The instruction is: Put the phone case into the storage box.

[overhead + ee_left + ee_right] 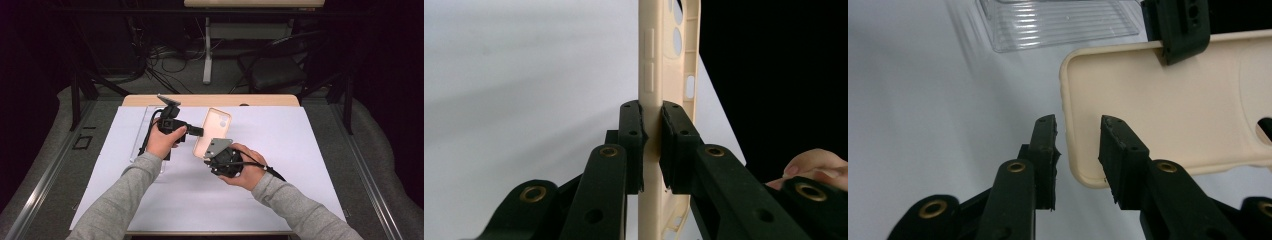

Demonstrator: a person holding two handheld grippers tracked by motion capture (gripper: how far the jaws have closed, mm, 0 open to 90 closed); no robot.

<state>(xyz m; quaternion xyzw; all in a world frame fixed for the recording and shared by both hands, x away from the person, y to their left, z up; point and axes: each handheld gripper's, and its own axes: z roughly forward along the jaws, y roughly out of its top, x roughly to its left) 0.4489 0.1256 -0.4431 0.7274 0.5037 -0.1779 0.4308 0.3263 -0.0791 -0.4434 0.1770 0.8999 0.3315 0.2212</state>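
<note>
A beige phone case (216,126) is held above the white mat. My left gripper (199,132) is shut on one long side of it; in the left gripper view the case (651,70) stands edge-on, pinched between the pads of my left gripper (651,135). My right gripper (206,152) sits at the case's near end. In the right gripper view a rounded corner of the case (1173,110) lies between the jaws of my right gripper (1078,137), which stand apart from it with a small gap, so it is open. The left gripper's fingertips (1180,30) clamp the case's far edge there.
A clear ribbed plastic tray (1058,22) lies on the white mat (300,165) beyond the case, also seen at the mat's left side as the tray (142,127). The wooden table edge (260,100) runs along the back, with a chair (280,70) and cables on the floor behind.
</note>
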